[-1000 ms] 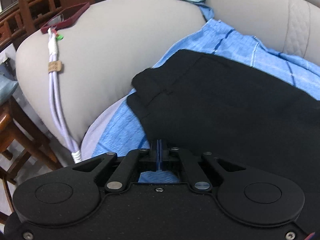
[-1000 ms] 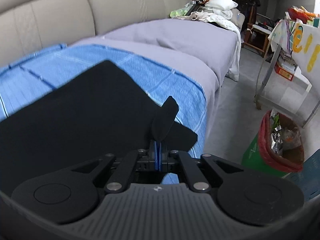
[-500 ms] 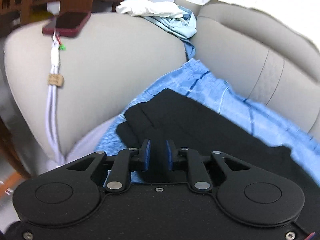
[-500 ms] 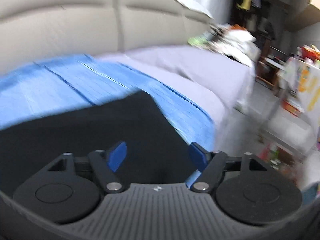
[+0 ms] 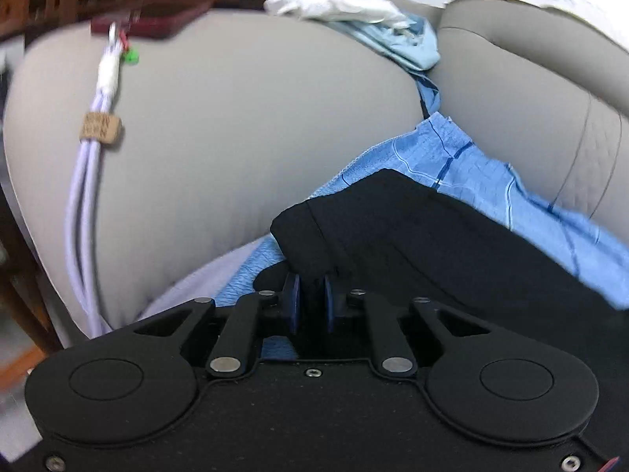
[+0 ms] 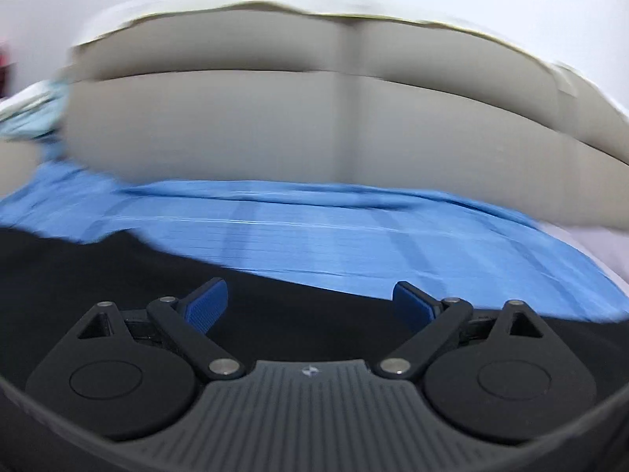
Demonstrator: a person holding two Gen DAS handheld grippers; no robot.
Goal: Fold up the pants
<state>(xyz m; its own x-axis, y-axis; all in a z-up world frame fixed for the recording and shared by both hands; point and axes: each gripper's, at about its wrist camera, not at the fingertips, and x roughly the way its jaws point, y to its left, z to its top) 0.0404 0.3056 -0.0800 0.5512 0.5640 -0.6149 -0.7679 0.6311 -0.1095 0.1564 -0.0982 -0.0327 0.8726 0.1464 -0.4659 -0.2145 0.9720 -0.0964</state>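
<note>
Black pants on a blue cloth on the sofa, left tool pinching one corner, right tool spread above them.

The black pants (image 5: 452, 244) lie flat on a blue checked cloth (image 5: 491, 181) spread over the seat of a beige sofa (image 5: 243, 126). The left tool (image 5: 311, 299) has its blue pads nearly together on a thick fold of the pants at their near left corner, next to the sofa's armrest. The right tool (image 6: 310, 306) has its pads (image 6: 208, 306) spread wide with nothing between them; black fabric fills the near part of its blurred view, with the blue cloth and the sofa's backrest beyond. On the armrest's far edge sits a dark red phone (image 5: 153, 25) with a lilac cable (image 5: 84, 196) hanging down the near side. White and pale blue clothes (image 5: 354, 11) lie heaped at the far end of the armrest.
</note>
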